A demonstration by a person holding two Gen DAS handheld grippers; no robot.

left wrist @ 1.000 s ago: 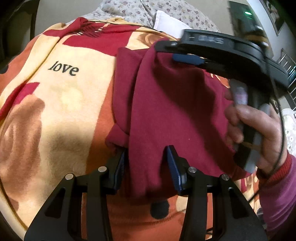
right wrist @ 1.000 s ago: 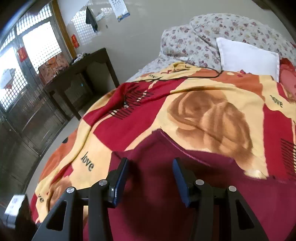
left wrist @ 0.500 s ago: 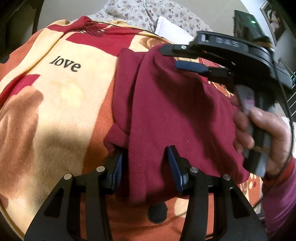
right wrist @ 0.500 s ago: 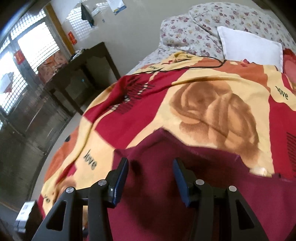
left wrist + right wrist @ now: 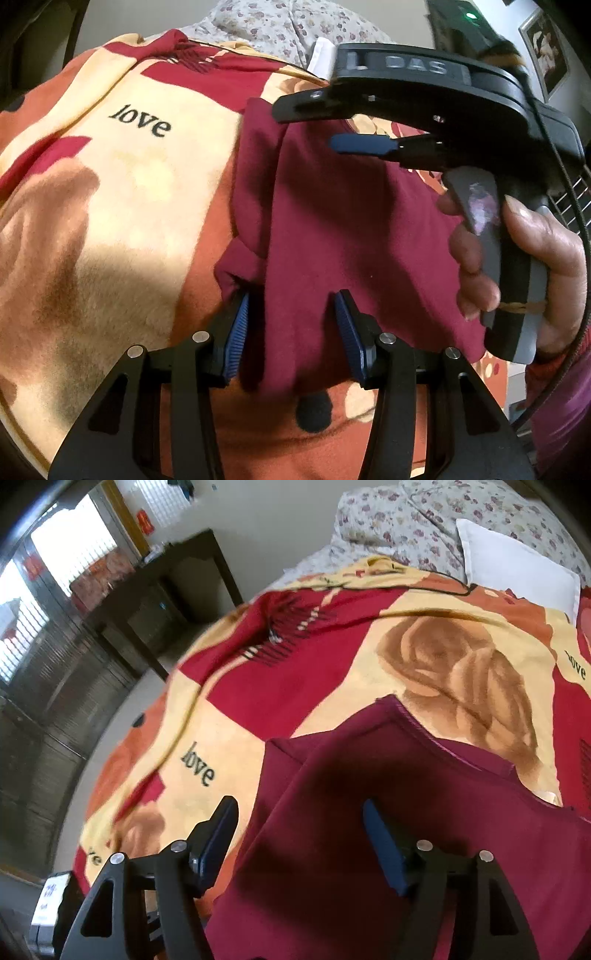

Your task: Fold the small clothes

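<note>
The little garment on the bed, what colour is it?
The garment is plain dark red, maroon; the left wrist view shows it best.

Left claw (image 5: 291,332) and right claw (image 5: 299,843), both agape.

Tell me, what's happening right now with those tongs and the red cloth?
Left tongs open, straddling maroon garment's near edge. Right tongs open above it. Garment partly folded on blanket. Nothing blocking.

Bare blanket (image 5: 122,206) lies left of garment (image 5: 332,236).
</note>
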